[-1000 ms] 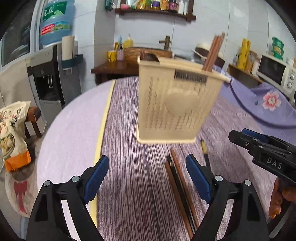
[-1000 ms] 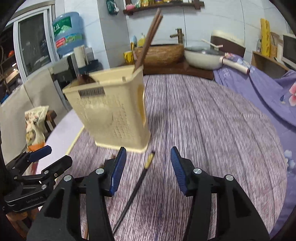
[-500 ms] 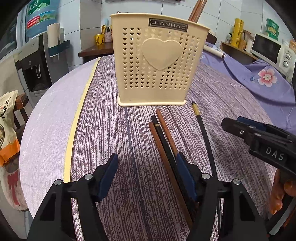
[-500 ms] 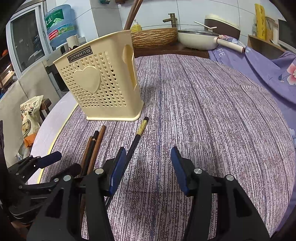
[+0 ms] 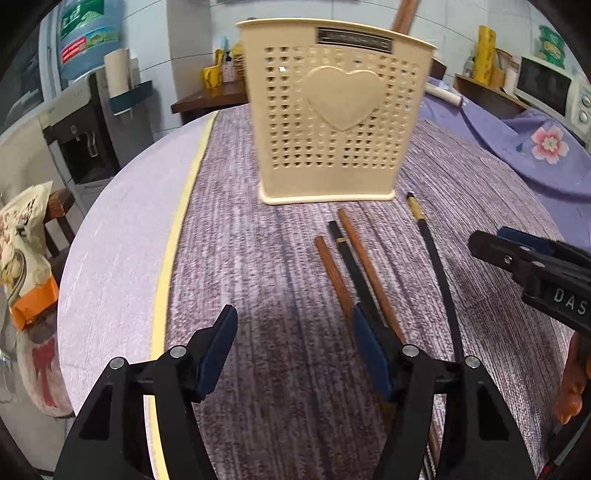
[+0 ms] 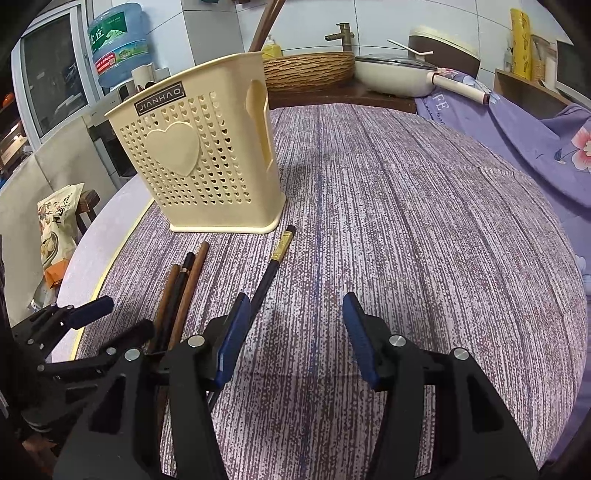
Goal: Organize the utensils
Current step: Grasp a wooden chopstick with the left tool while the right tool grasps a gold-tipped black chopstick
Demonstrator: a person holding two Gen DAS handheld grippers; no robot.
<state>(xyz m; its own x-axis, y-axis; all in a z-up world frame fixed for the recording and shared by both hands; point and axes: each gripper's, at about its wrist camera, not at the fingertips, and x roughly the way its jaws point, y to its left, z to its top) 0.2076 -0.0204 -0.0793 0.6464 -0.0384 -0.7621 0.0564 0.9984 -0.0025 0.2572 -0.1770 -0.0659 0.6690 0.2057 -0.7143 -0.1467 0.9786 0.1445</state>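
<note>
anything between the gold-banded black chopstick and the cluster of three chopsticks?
Nothing. Only bare purple tablecloth separates the gold-banded black chopstick from the three chopsticks; both wrist views show it.

Striped purple tablecloth [image 6: 424,229], covering the round table. Far left: blue water bottle [image 6: 120,42] on a dispenser [image 5: 79,144]. Near left, low beside the table: printed food bag [image 5: 26,251]. Far centre: woven basket [image 6: 308,70], brass tap [image 6: 343,35], white pan [image 6: 391,75]. Far right: microwave [image 5: 550,90]; floral purple cloth [image 5: 532,147].
</note>
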